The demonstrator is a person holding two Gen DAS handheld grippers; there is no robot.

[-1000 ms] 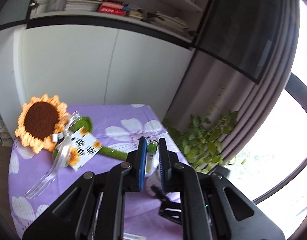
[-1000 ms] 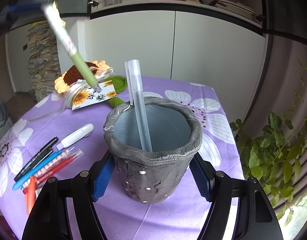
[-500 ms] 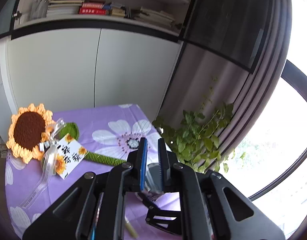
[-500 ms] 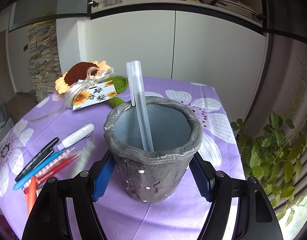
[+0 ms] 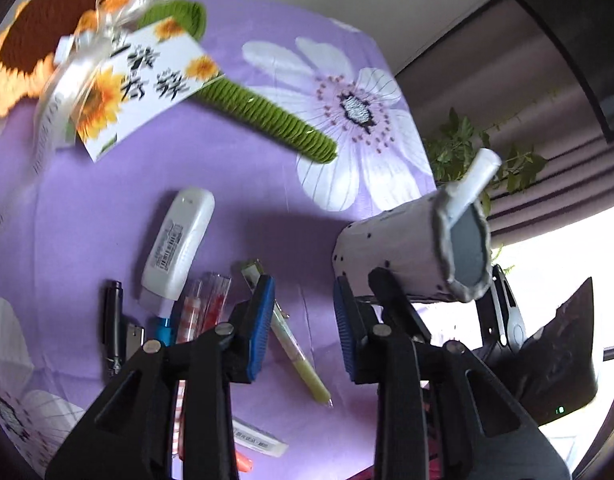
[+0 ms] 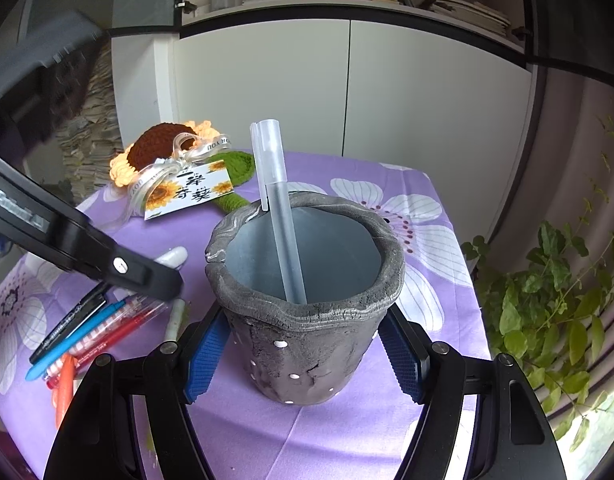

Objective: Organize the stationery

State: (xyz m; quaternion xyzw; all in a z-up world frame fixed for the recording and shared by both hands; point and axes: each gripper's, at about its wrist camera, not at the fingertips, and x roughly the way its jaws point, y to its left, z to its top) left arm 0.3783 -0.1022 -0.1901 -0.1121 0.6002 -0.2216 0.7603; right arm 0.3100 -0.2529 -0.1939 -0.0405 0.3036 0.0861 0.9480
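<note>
The left gripper (image 5: 303, 320) has dropped from high over the pot to just above the pens, and the green pen (image 5: 303, 360) it carried a second ago now lies loose on the purple flowered cloth of the counter (image 5: 107, 200); its jaws have just been opening and stand narrowly apart, the pen under the gap and the blue ribbed pads not pressing it.

Nearest, the right gripper (image 6: 303, 356) clamps the rough grey clay pot (image 6: 307, 320) between its two blue pads. One frosted, translucent pen (image 6: 281, 220) leans inside, capped end up.

Left of the pot lie one black marker (image 6: 67, 322), one blue pen (image 6: 79, 336), two red-and-clear pens (image 6: 119, 328) and one orange one (image 6: 63, 388). A smooth white correction-tape case (image 5: 179, 248) sits just beyond.

Farthest lies one crocheted sunflower (image 6: 163, 148), woolly, with a ribbon and a printed card (image 6: 187, 194).
</note>
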